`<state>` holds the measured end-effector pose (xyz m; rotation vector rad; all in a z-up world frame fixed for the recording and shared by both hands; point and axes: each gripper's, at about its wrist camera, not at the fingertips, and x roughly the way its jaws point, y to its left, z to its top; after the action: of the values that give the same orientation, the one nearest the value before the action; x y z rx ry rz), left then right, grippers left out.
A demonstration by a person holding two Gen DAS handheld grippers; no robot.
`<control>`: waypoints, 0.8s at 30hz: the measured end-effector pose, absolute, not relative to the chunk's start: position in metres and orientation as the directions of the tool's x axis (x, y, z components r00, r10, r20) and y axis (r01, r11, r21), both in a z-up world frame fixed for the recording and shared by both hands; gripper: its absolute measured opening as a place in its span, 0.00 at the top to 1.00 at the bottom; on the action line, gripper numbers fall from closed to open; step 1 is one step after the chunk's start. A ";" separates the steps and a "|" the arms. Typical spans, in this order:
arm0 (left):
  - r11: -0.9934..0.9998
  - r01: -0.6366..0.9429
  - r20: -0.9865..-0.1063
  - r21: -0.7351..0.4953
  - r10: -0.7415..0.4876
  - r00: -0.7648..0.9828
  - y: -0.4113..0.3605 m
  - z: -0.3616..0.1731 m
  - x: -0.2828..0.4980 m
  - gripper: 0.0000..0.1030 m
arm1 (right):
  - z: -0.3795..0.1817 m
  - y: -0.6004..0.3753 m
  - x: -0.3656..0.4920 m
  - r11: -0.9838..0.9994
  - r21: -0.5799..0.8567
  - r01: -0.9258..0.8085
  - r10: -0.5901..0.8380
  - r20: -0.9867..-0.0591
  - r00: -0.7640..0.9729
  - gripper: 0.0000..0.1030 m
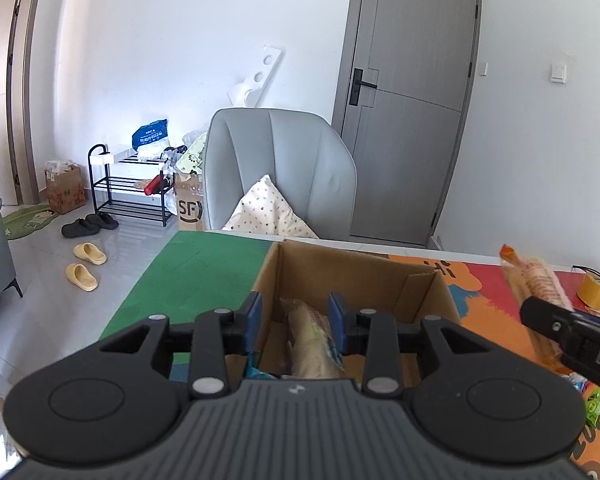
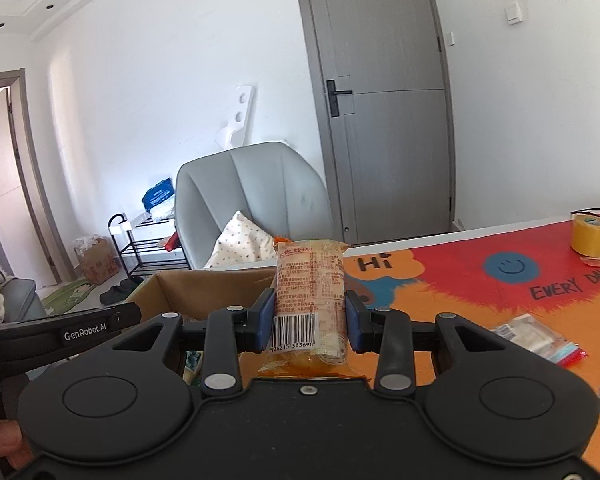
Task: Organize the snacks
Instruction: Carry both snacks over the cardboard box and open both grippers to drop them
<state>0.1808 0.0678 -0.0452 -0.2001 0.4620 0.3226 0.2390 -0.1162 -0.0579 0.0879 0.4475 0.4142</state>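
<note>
On your left, the left hand-held gripper [image 1: 296, 320] hangs released over the open brown cardboard box [image 1: 424, 284], its blue pads clear of the pale wrapped snack [image 1: 310, 340] already lying inside. To the right, your right hand-held gripper [image 2: 310, 314] is clenched on an orange-wrapped snack pack [image 2: 310, 288], held upright just beside the box. A clear red-edged packet [image 2: 536, 336] waits on the counter [image 2: 440, 280], so by my reading sorting is only partly done.

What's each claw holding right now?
Left claw: open over the cardboard box, pale snack pack between, unpressed.
Right claw: shut on orange snack pack.
</note>
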 end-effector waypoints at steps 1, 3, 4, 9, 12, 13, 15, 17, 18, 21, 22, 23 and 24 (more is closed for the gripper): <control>0.929 -0.350 -0.466 -0.118 0.260 0.846 0.071 -0.044 0.180 0.65 | -0.058 -0.112 0.239 0.910 0.171 -0.377 0.414 -0.404 0.816 0.64; 0.926 -0.357 -0.463 -0.123 0.265 0.846 0.076 -0.043 0.177 0.60 | -0.058 -0.102 0.240 0.904 0.169 -0.392 0.426 -0.410 0.806 0.64; 0.923 -0.364 -0.465 -0.127 0.269 0.843 0.079 -0.043 0.176 0.57 | -0.058 -0.097 0.241 0.901 0.169 -0.399 0.432 -0.413 0.802 0.64; 0.919 -0.374 -0.471 -0.125 0.277 0.837 0.089 -0.044 0.173 0.55 | -0.055 -0.079 0.243 0.885 0.175 -0.432 0.464 -0.413 0.784 0.64; 0.916 -0.380 -0.481 -0.130 0.277 0.832 0.094 -0.044 0.172 0.53 | -0.053 -0.072 0.244 0.872 0.198 -0.448 0.489 -0.405 0.773 0.64; 0.914 -0.385 -0.482 -0.129 0.281 0.830 0.096 -0.044 0.171 0.52 | -0.053 -0.071 0.245 0.867 0.210 -0.453 0.499 -0.403 0.767 0.64; 0.912 -0.391 -0.479 -0.127 0.288 0.829 0.097 -0.043 0.170 0.49 | -0.053 -0.070 0.247 0.860 0.231 -0.455 0.510 -0.397 0.763 0.63; 0.911 -0.393 -0.477 -0.127 0.291 0.829 0.096 -0.043 0.168 0.42 | -0.055 -0.068 0.249 0.858 0.237 -0.455 0.513 -0.391 0.765 0.55; 0.911 -0.393 -0.476 -0.126 0.292 0.830 0.095 -0.043 0.167 0.40 | -0.056 -0.069 0.250 0.861 0.236 -0.450 0.508 -0.400 0.763 0.48; 0.914 -0.387 -0.472 -0.120 0.291 0.833 0.090 -0.042 0.167 0.33 | -0.058 -0.078 0.249 0.866 0.262 -0.427 0.500 -0.408 0.764 0.46; 0.915 -0.385 -0.470 -0.118 0.290 0.834 0.087 -0.041 0.167 0.28 | -0.058 -0.082 0.248 0.867 0.269 -0.419 0.497 -0.412 0.764 0.46; 0.916 -0.384 -0.466 -0.114 0.292 0.835 0.084 -0.041 0.167 0.26 | -0.059 -0.085 0.248 0.870 0.273 -0.410 0.491 -0.416 0.766 0.46; 0.918 -0.382 -0.463 -0.109 0.293 0.837 0.080 -0.040 0.167 0.22 | -0.058 -0.090 0.247 0.874 0.275 -0.401 0.484 -0.418 0.769 0.46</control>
<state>0.1670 0.0804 -0.0402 -0.2010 0.4562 0.3594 0.2467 -0.0902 -0.0582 0.1737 0.4995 0.4829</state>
